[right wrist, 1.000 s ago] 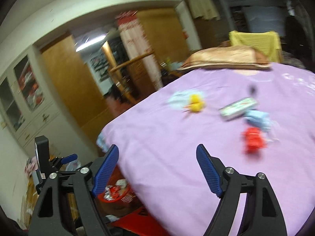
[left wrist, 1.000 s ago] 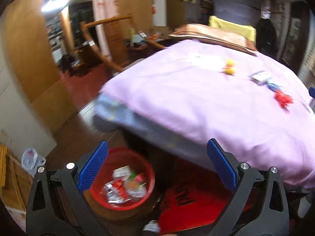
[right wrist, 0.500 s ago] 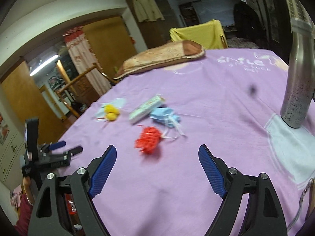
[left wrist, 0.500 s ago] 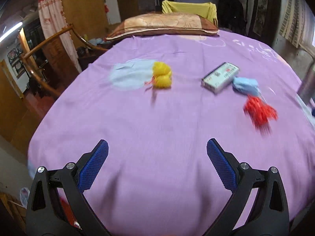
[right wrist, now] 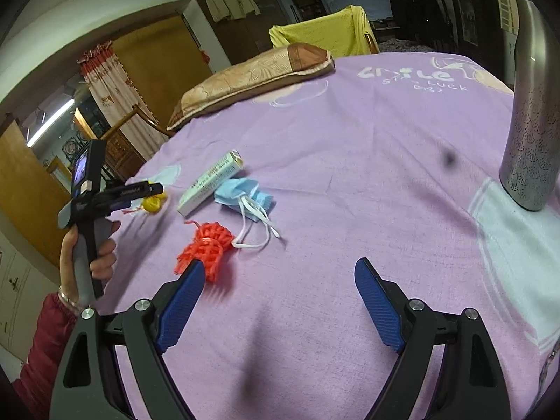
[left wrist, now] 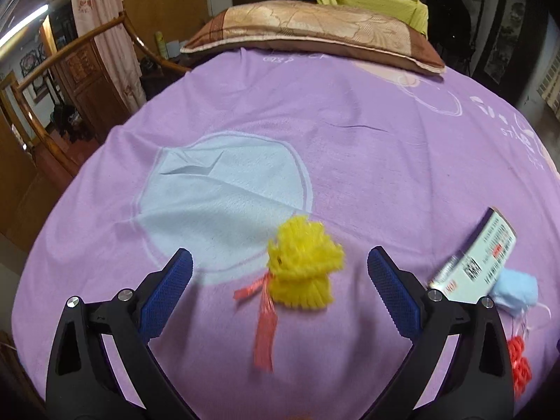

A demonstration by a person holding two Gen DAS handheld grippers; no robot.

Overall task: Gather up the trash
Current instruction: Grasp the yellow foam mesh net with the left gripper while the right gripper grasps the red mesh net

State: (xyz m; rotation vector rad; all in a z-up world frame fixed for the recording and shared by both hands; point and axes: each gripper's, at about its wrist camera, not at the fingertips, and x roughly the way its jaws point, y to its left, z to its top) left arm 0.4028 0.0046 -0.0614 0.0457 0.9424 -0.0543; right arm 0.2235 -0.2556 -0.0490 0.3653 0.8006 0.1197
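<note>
both claws stand wide with nothing between their pads. the left gripper (left wrist: 280,276) hangs low over the purple bedspread (left wrist: 350,140), and the yellow net ball (left wrist: 302,273) lies right in the gap between its blue fingers, touching neither, with a red ribbon (left wrist: 264,318) trailing from it toward the camera. just past the right-hand finger sit a printed box (left wrist: 479,259), a blue face mask (left wrist: 514,288) against its near end, and a red net ball (left wrist: 519,364) at the frame edge, half cut off.

the right gripper (right wrist: 278,287) hovers over bare cloth, its left finger overlapping the near fringe of the red net ball (right wrist: 206,245); whether it touches is hard to tell. this view lays out what the other crops: the mask (right wrist: 241,196) with its white loops spread out, the box (right wrist: 210,182) beside it, and the yellow ball (right wrist: 152,204) partly hidden behind the left gripper (right wrist: 140,189), held in a hand (right wrist: 101,252) with a red sleeve. only here does a steel flask (right wrist: 532,112) show, upright at the right. both views catch the brown pillow (left wrist: 315,31) at the far end.
</note>
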